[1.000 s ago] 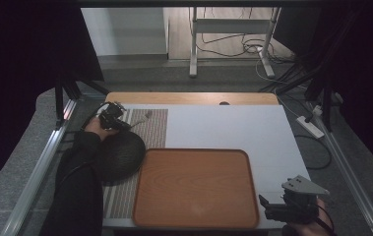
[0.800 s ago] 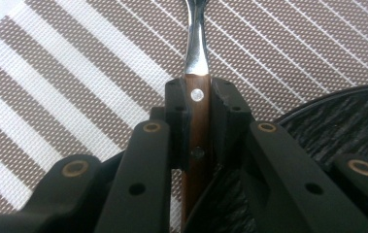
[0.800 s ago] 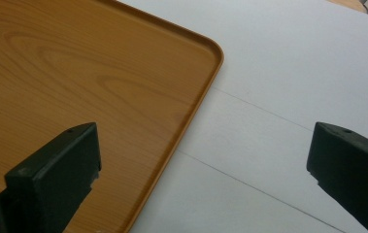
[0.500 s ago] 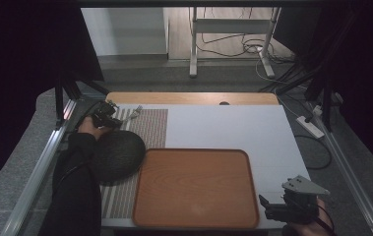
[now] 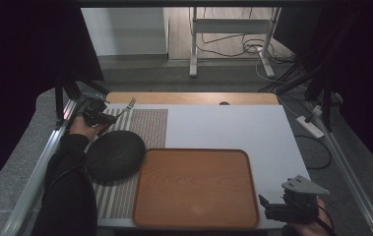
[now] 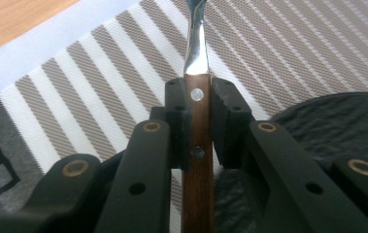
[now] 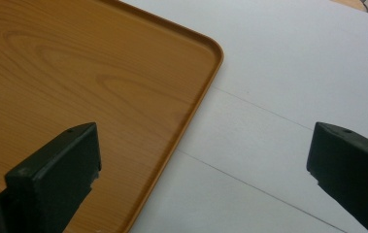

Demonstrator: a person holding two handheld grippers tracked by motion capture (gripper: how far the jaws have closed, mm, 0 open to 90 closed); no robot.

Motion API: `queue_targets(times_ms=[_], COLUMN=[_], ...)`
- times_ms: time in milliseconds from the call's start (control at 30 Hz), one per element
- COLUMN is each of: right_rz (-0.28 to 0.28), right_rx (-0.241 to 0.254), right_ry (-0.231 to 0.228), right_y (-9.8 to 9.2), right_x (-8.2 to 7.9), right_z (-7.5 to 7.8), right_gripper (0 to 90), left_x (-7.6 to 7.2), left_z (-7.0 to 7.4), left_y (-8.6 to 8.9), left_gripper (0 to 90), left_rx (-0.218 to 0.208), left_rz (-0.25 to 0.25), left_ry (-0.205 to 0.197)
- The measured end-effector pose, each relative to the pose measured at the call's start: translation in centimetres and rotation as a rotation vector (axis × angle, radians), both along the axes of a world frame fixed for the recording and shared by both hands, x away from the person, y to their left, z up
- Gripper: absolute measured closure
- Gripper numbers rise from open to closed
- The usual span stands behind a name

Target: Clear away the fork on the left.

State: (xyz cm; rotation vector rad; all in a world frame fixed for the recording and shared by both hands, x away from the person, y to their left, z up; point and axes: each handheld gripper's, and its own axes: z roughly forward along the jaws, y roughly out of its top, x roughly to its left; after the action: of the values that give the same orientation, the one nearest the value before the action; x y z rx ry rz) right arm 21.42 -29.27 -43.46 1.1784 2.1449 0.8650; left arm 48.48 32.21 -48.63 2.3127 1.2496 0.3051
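Note:
My left gripper [image 5: 106, 118] [image 6: 199, 104] is shut on a fork [image 5: 126, 107] by its riveted wooden handle [image 6: 198, 160]. The metal neck and tines run forward over the striped placemat [image 5: 147, 129] [image 6: 94, 87] at the table's far left. A dark round plate [image 5: 114, 154] [image 6: 337, 121] lies on the placemat just in front of that hand. A wooden tray [image 5: 194, 187] [image 7: 75, 73] sits bare at the near middle. My right gripper [image 5: 271, 207] [image 7: 203, 167] rests open at the near right corner, its jaws wide apart over the tray's right rim and the white table.
The white tabletop [image 5: 233, 128] [image 7: 278, 87] stretches right of the placemat and beyond the tray. A metal rail [image 5: 44, 162] runs along the table's left side. Cables and a power strip [image 5: 311, 127] lie on the floor to the right.
The left hand has carried the fork away and leftward from the dark plate toward the placemat's far left corner, rising slightly. The right gripper has stayed still.

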Motion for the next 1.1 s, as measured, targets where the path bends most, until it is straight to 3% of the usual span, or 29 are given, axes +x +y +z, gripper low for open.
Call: queue_targets(times_ms=[400, 767, 1100], right_rz=[0.005, 0.009, 0.013], right_rx=[-0.003, -0.01, -0.02], right_ry=[-0.005, -0.013, -0.018], right_y=[0.0, 0.1, 0.2], right_x=[-0.1, -0.2, -0.2], right_z=[0.0, 0.0, 0.0], right_gripper=[0.0, 0.0, 0.0], left_x=[-3.6, -7.5, -11.3], left_z=[0.6, 1.2, 1.7], left_y=[-2.0, -4.0, -5.5], left_gripper=[78.1, 78.0, 78.0], left_rx=[-0.017, -0.036, -0.079], left_rz=[-0.036, -0.059, -0.057], left_ry=[0.032, 0.025, 0.025])
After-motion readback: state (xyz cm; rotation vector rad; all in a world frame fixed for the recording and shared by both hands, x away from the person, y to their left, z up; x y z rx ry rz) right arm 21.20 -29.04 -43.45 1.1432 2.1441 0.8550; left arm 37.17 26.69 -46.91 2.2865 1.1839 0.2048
